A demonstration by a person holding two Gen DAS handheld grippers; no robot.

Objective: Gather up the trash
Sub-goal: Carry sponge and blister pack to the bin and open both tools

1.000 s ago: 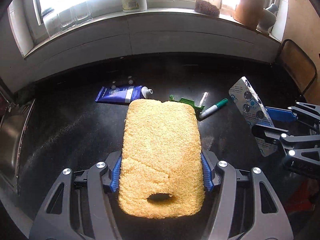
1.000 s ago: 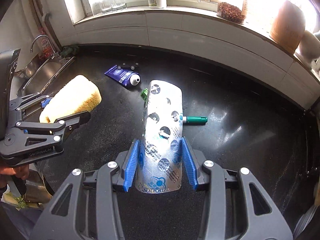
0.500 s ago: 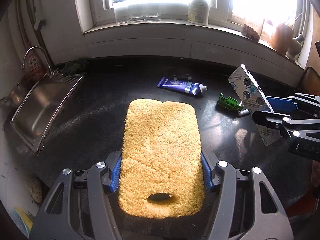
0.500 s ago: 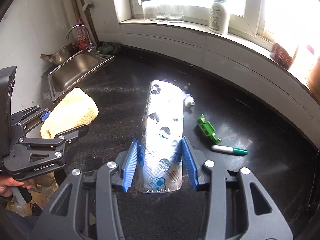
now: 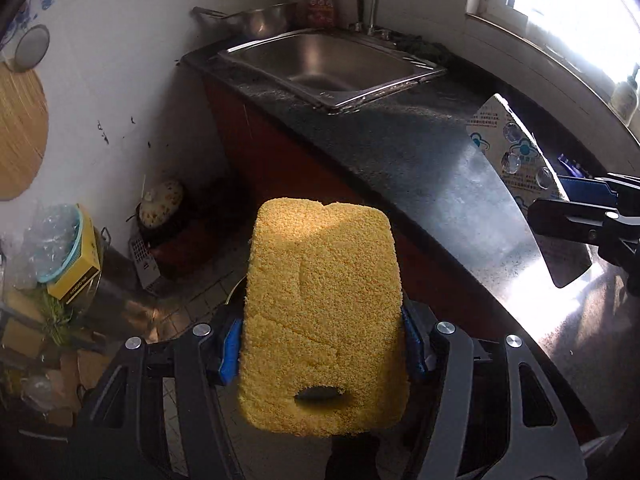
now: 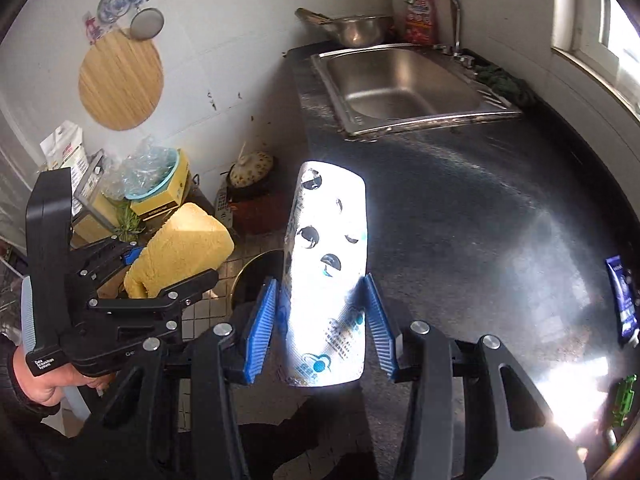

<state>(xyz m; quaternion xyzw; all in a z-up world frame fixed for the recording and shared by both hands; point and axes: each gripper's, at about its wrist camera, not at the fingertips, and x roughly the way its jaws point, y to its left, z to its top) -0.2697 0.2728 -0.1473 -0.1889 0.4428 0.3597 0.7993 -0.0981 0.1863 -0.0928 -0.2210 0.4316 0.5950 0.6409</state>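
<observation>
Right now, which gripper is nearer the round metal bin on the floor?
Left, by the look of it. The left gripper holds the sponge right over the bin's rim; the right gripper, with the blister pack, sits nearer the counter edge.

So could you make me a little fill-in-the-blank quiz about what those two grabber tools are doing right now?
1. The left gripper is clamped on a yellow ____.
2. The right gripper holds a silvery blister ____.
3. The steel basin set in the dark countertop is a ____.
4. The wooden board on the wall is ____ in shape.

Missing words: sponge; pack; sink; round
</observation>
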